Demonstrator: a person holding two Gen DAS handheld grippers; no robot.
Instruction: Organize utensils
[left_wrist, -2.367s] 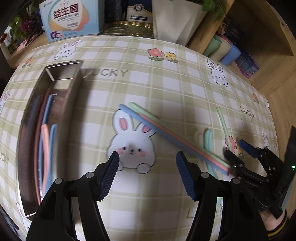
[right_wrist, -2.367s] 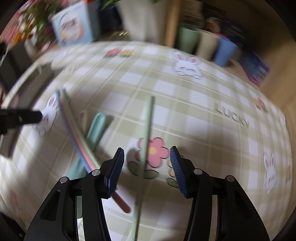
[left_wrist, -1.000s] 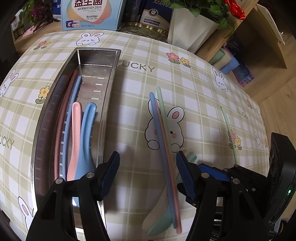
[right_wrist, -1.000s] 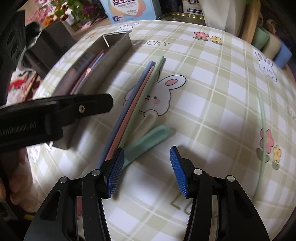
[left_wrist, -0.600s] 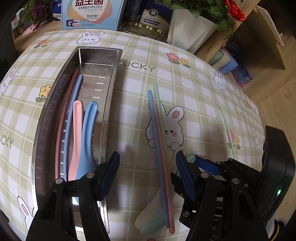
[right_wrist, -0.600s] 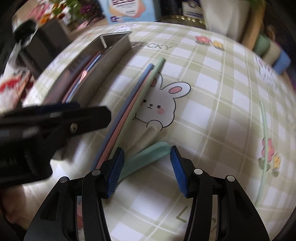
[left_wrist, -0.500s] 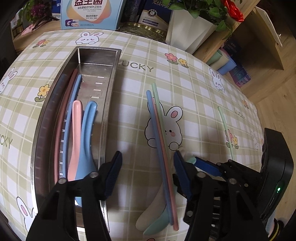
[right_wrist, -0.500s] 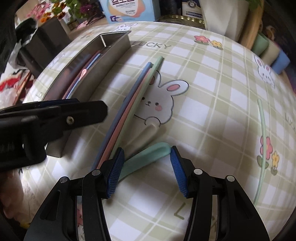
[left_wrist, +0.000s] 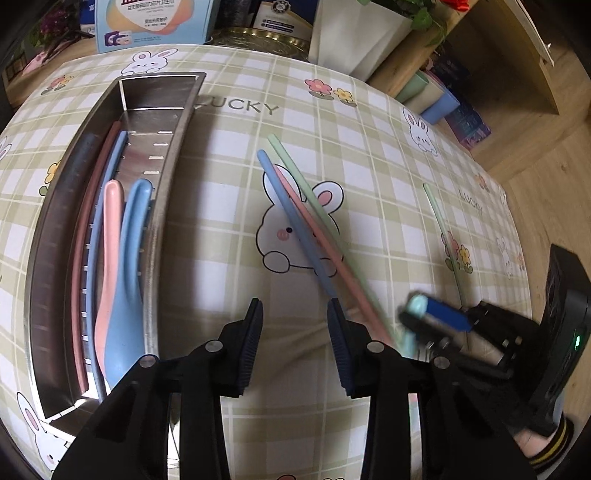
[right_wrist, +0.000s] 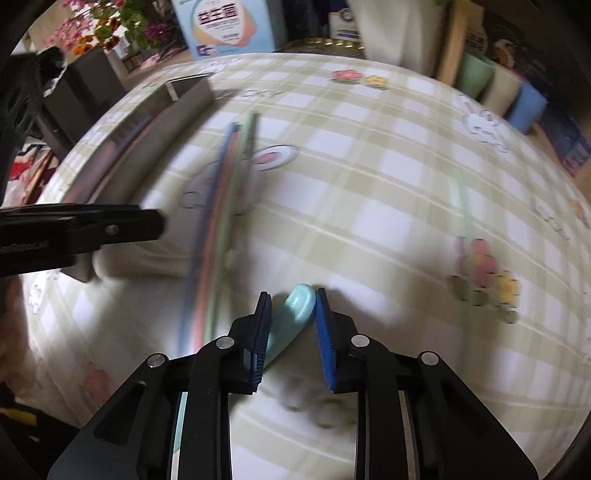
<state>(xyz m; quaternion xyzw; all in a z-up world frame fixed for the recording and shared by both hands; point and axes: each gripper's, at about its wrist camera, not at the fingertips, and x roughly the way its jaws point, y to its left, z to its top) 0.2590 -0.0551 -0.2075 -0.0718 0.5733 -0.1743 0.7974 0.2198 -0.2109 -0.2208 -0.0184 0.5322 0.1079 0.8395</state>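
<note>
My right gripper (right_wrist: 291, 328) is shut on the handle of a mint green spoon (right_wrist: 293, 317) and holds it just above the table; it also shows in the left wrist view (left_wrist: 432, 317) at the right. My left gripper (left_wrist: 295, 339) is open and empty, low over the table between the steel utensil tray (left_wrist: 44, 229) and three loose chopsticks: blue (left_wrist: 291, 218), pink (left_wrist: 325, 254) and green (left_wrist: 310, 199). The tray holds a pink spoon (left_wrist: 109, 236), a blue spoon (left_wrist: 129, 258) and chopsticks. A single green chopstick (left_wrist: 441, 225) lies at the right.
A blue box (left_wrist: 155, 22), a gold tin (left_wrist: 258, 38) and a white planter (left_wrist: 354, 40) stand past the table's far edge. Pastel cups (left_wrist: 432, 98) sit on a wooden shelf at the right. The tablecloth is green plaid with rabbits.
My right gripper has closed on the mint spoon's handle and lifted it. My left gripper has narrowed a little but stays open. The loose chopsticks now lie more slanted in the left view.
</note>
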